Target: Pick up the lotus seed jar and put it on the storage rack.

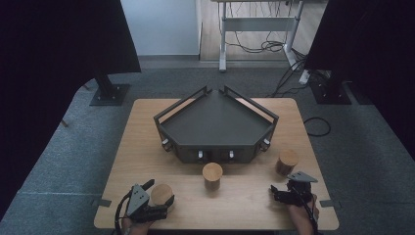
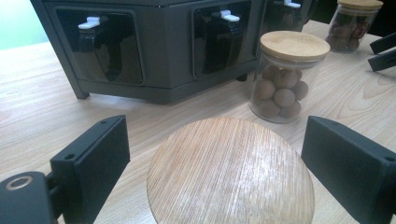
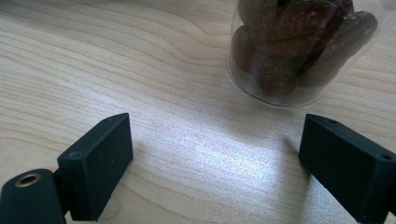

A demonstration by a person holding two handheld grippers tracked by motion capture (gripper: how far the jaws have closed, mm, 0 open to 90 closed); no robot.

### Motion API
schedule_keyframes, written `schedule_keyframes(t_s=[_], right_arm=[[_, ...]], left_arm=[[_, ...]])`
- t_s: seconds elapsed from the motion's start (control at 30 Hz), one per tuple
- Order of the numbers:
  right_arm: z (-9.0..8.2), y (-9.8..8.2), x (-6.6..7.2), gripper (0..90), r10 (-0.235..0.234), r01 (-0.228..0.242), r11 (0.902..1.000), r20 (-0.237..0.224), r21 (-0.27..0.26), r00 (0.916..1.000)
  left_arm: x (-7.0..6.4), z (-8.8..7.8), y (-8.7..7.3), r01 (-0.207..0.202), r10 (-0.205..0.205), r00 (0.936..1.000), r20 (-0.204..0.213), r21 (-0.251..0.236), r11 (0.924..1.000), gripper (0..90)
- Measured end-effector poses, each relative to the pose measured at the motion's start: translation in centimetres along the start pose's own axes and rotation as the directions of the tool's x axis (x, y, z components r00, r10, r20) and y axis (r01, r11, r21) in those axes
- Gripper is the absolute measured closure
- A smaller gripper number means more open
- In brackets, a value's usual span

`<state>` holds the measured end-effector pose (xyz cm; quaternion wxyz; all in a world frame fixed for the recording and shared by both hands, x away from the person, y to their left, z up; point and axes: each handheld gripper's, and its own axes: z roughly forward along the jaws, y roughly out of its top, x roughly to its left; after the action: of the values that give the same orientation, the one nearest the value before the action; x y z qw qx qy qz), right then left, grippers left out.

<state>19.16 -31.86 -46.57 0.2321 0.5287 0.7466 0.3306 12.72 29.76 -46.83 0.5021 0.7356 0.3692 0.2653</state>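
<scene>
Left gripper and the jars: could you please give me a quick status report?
Left gripper open, straddling nearest jar's wooden lid, pads clear. Right gripper open, dark-filled jar just ahead. Nothing blocking either.

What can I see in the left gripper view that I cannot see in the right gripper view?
The left gripper view alone has the grey rack with its white-tipped latches, a wooden lid between the open left gripper jaws with gaps on both sides, and the middle jar of pale round balls. The right gripper view alone gives a close look at the dark brown contents of the right jar, ahead of the open right gripper. Both share the wooden table and that right jar, small and far in the left gripper view.
</scene>
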Motion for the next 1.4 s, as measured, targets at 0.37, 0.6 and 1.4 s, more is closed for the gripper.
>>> schedule_keyframes(t_s=[0.37,0.6,1.4], right_arm=[[0.0,0.0,0.0,9.6,0.0,0.0,1.0,-0.001,0.0,1.0],[0.0,0.0,-0.01,9.5,-0.001,0.001,1.0,-0.001,0.0,1.0],[0.0,0.0,-0.01,9.5,-0.001,0.001,1.0,-0.001,0.0,1.0]], left_arm=[[-0.06,0.03,-0.16,0.0,0.0,1.0,0.001,0.011,0.9999,7.7],[-0.02,0.23,-0.12,0.0,0.0,1.0,0.004,0.027,0.9996,7.8],[0.67,0.6,-0.01,0.029,-0.031,0.9992,0.027,0.073,0.9969,15.1]])
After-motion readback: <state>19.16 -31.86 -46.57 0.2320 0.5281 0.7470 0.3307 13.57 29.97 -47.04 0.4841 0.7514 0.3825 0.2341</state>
